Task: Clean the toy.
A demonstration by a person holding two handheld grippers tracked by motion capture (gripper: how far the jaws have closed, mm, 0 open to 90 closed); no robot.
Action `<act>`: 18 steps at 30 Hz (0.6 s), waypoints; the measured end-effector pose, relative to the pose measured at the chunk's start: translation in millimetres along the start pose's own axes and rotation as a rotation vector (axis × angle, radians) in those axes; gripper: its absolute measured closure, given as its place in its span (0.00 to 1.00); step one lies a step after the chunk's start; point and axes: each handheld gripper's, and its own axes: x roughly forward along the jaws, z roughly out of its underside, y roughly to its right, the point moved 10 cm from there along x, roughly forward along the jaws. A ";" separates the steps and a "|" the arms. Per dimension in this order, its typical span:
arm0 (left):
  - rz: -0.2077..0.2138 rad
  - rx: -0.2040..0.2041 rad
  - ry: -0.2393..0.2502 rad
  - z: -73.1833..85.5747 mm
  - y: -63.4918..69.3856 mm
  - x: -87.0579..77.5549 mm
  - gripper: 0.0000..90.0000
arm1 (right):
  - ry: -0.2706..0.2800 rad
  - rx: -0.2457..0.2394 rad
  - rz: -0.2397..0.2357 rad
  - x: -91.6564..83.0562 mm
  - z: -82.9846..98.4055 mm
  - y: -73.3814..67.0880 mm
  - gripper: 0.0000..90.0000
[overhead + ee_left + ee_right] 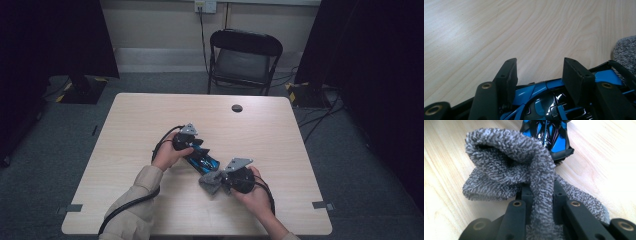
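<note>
A person is sitting at a pale wooden table (150,115), working with a pair of tongs in each hand. Just below the middle of the high view, a glossy blue and black toy car (201,161) is lying on the tabletop, running diagonally from upper left to lower right.

The left tongs (196,148) are clamping the car at its upper-left end; the left gripper view is showing the two black jaws standing on either side of the car's body (541,100), pressing on it. The right tongs (220,181) are gripping a grey fluffy cloth (210,181) at the car's lower-right end.

Judging by this, the car is being held steady for wiping, and the wiping seems barely begun: the cloth is bunched just beside the car's end, and most of the body is lying uncovered.

The right gripper view is showing what the high view cannot: the cloth (524,170) is pinched in a fold between the jaws, rising in a loop, with the car's end (549,135) in the top centre of the frame behind it. The high view alone is showing both hands, a black folding chair (243,57) beyond the table and a small dark round spot (237,108) near the far edge.
</note>
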 end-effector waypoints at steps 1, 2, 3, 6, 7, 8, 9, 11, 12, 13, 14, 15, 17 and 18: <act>0.003 -0.006 0.002 0.3 0.8 0.2 0.51 | 0.000 -0.003 0.000 -0.1 0.1 -0.1 0.87; 0.001 -0.006 0.004 0.3 1.0 -0.1 0.51 | 0.001 0.000 0.000 -0.2 0.2 0.0 0.87; 0.006 -0.006 0.003 0.4 2.5 -0.3 0.51 | 0.001 0.000 0.000 -0.3 0.3 -0.1 0.87; 0.017 0.001 0.007 0.5 8.4 -1.2 0.51 | 0.003 0.000 0.004 -0.3 0.4 -0.2 0.87; 0.013 0.004 0.012 0.6 9.8 -1.6 0.53 | 0.004 -0.001 0.006 -0.4 0.4 -0.4 0.87; 0.009 0.011 0.014 0.8 10.3 -2.0 0.53 | 0.003 -0.001 0.007 -0.6 0.8 -0.6 0.87; 0.021 0.004 0.018 1.0 12.8 -2.1 0.53 | 0.002 -0.001 0.010 -0.8 1.1 -0.7 0.87; 0.029 0.002 0.019 0.9 15.6 -1.8 0.53 | -0.001 -0.006 0.013 -2.1 2.2 -1.4 0.87; 0.016 0.018 0.014 0.5 14.5 -2.1 0.52 | -0.003 -0.008 0.010 -2.6 2.6 -2.3 0.87; 0.010 0.037 0.008 -0.4 14.1 -2.3 0.51 | -0.004 -0.011 0.011 -4.0 3.2 -2.8 0.87; 0.002 0.044 0.000 -0.9 13.4 -2.8 0.50 | -0.003 -0.011 0.008 -6.0 3.9 -4.4 0.87; -0.013 0.035 -0.021 -2.2 11.1 -4.7 0.45 | -0.002 -0.017 0.001 -7.1 4.1 -5.6 0.87; -0.053 0.033 -0.017 -5.2 1.2 -11.6 0.36 | 0.002 -0.024 -0.002 -11.5 5.1 -7.3 0.87; -0.078 0.029 -0.020 -5.2 -4.7 -15.2 0.36 | 0.003 -0.022 -0.006 -13.1 5.6 -7.9 0.87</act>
